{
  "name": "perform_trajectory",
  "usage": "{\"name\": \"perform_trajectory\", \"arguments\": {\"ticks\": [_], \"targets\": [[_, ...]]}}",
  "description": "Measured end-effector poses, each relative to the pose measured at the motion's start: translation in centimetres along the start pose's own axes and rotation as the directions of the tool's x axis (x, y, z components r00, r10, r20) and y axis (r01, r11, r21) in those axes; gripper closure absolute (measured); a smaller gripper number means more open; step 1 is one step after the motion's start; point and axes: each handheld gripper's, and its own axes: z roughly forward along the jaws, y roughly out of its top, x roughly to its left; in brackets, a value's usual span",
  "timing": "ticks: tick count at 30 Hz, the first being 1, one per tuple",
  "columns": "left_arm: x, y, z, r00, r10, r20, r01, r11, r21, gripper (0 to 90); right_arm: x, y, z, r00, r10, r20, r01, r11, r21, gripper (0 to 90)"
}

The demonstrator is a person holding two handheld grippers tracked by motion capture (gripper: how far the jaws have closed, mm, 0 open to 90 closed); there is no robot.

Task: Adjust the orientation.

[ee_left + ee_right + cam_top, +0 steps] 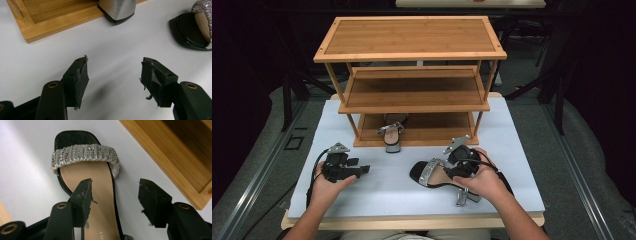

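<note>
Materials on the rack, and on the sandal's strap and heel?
Rack: looks like bamboo or light wood, visible grain, smooth satin finish. Sandal strap: fabric studded with glittering rhinestone-like beads. Heel: seems metallic silver, maybe coated plastic; cannot tell.

A wooden shoe rack [412, 75] stands on the white table [377, 187].

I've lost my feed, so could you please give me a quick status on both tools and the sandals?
Left tool open, idle over the mat. Right tool open, straddling loose sandal. Other sandal on rack's bottom shelf. Nothing in the way.
</note>
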Motion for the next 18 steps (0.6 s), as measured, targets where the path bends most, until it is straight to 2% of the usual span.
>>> {"name": "perform_trajectory", "arguments": {"ticks": [2,6,8,10,11,15,18], "targets": [[0.0,0.0,0.0,1.0000,0.001,-0.002,-0.001,1.0000,0.000,38.2,-0.2,0.2,0.1,1.0000,-0.004,0.000,0.004,1.000,0.016,43.7],[0.1,-0.1,-0.1,1.0000,-0.004,-0.002,0.004,1.0000,0.002,38.2,-0.6,0.3,0.4,0.9992,0.000,-0.039,0.002,0.999,0.036,43.6],[0.1,-0.1,-0.1,1.0000,-0.001,-0.003,0.001,1.0000,0.001,38.2,-0.8,0.3,0.6,0.9976,-0.002,-0.069,0.007,0.998,0.070,43.4],[0.2,-0.1,-0.2,1.0000,0.003,-0.003,-0.003,1.0000,0.001,38.2,-0.8,0.3,0.8,0.9980,-0.002,-0.064,0.008,0.996,0.094,43.3],[0.2,-0.1,-0.2,1.0000,0.001,-0.004,-0.001,1.0000,0.000,38.2,-0.9,0.3,1.0,0.9964,-0.002,-0.085,0.010,0.995,0.094,42.9],[0.2,-0.2,-0.1,1.0000,-0.003,-0.005,0.003,1.0000,0.003,38.2,-0.8,0.5,1.6,0.9946,-0.008,-0.103,0.023,0.989,0.147,40.3],[0.1,-0.2,0.0,1.0000,0.000,-0.004,0.000,1.0000,0.004,38.2,-0.8,0.6,1.7,0.9943,-0.011,-0.106,0.028,0.987,0.160,39.4]]}}
